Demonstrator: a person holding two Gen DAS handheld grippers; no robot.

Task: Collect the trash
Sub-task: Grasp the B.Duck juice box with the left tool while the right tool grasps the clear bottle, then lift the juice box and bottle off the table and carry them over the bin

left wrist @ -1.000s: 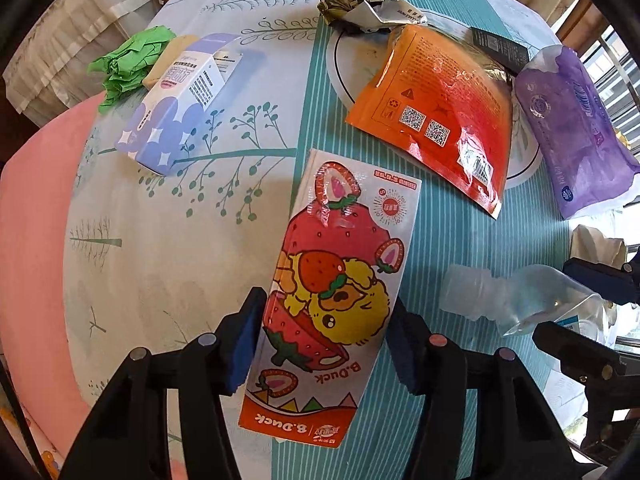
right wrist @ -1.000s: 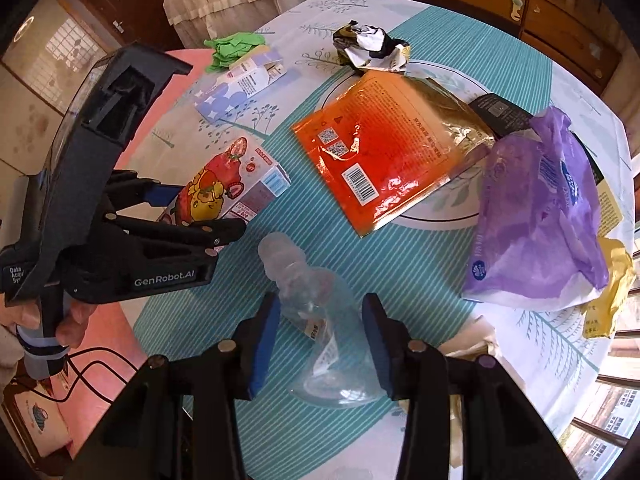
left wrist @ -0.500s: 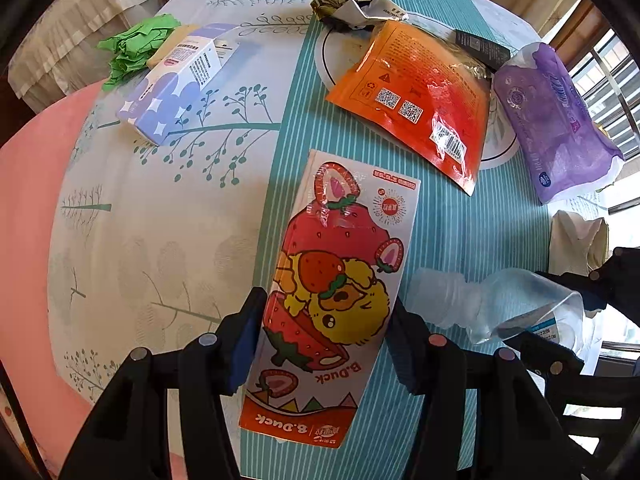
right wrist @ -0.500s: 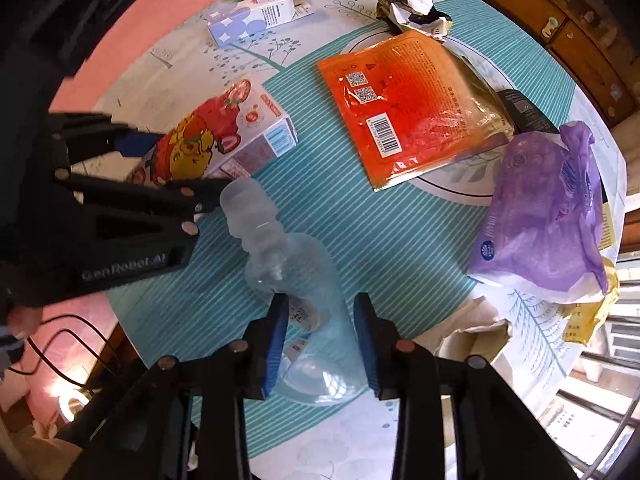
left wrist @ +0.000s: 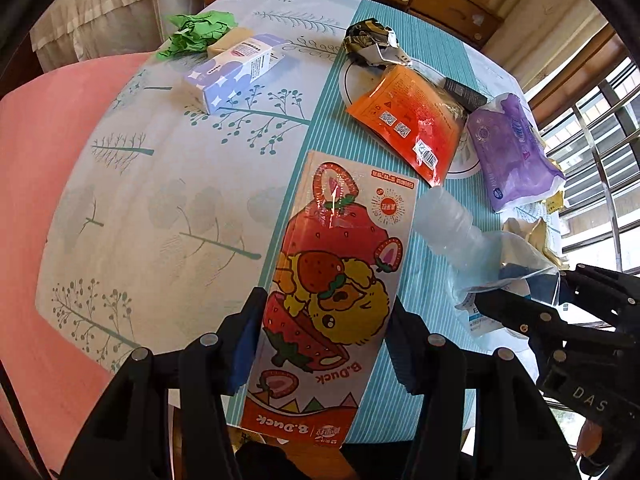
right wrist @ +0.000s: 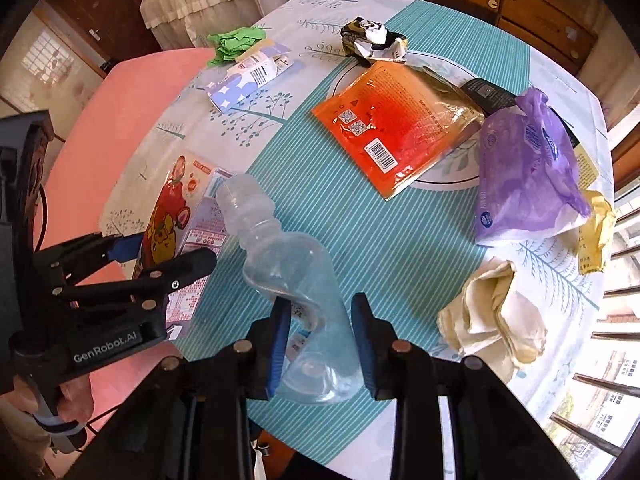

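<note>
In the left gripper [left wrist: 320, 340], a carton [left wrist: 332, 280] reads "B.Duck".

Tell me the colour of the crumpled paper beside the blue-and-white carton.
Bright green. The crumpled paper shows best in the left wrist view, behind the carton.

right tongs [right wrist: 320, 336] gripping clear bottle [right wrist: 288, 268], tablecloth [right wrist: 360, 224]

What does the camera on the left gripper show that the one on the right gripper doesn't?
Only the left wrist view shows the strawberry duck carton's whole printed front, clamped in the left gripper.

Only the right wrist view shows the hand holding that gripper, and the clear bottle's base squeezed in the right gripper.

Both show the orange pouch, purple bag, blue box and green paper.
</note>
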